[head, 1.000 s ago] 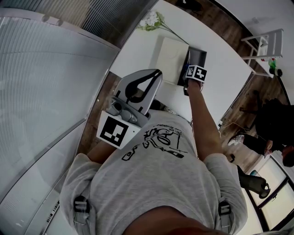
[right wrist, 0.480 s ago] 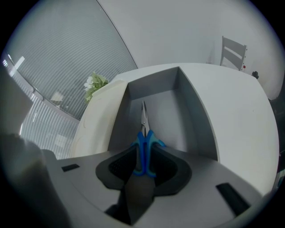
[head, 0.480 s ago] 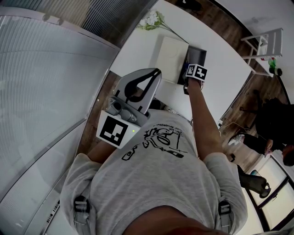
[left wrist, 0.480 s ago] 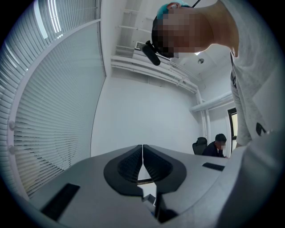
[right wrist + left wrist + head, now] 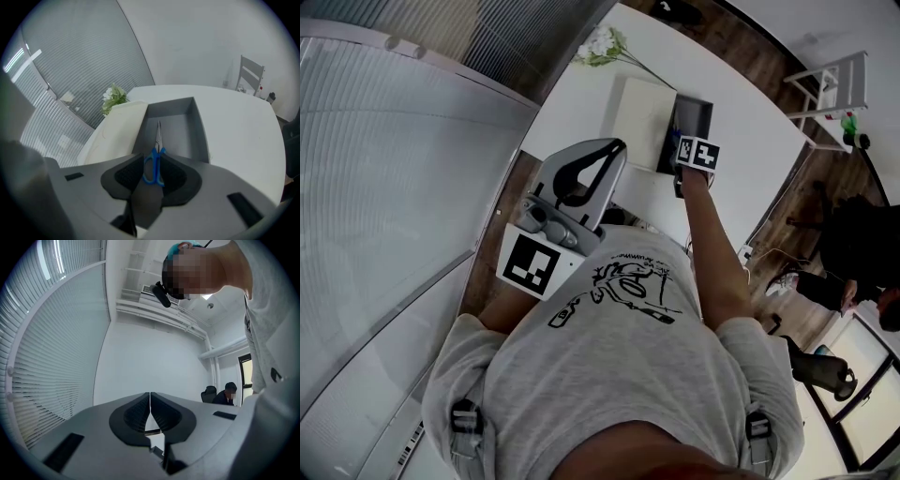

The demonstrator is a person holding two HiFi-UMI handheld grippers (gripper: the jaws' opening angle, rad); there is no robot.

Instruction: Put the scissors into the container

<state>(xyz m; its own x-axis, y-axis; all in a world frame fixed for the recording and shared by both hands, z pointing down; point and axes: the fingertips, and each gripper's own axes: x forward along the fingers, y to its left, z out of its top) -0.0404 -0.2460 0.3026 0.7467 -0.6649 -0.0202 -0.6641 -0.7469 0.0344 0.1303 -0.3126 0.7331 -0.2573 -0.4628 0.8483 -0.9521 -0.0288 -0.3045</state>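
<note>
Scissors (image 5: 156, 152) look to lie in the container (image 5: 199, 133), long axis near-to-far, tips far, blue handles between the right gripper (image 5: 153, 161)'s released, wide-apart jaws; left gripper (image 5: 150, 404) is clenched on nothing, well away near the person's chest.

A white table (image 5: 243, 126) spreads ahead of the right claw (image 5: 153, 159). Left of the claw hang slatted blinds (image 5: 79, 61) (daylight glows through them), with flowers (image 5: 113, 97) at the table's far left edge. Far right of it, a white chair (image 5: 250, 75) stands against a plain white wall (image 5: 197, 42). The floor (image 5: 825, 187) is dark wood.
</note>
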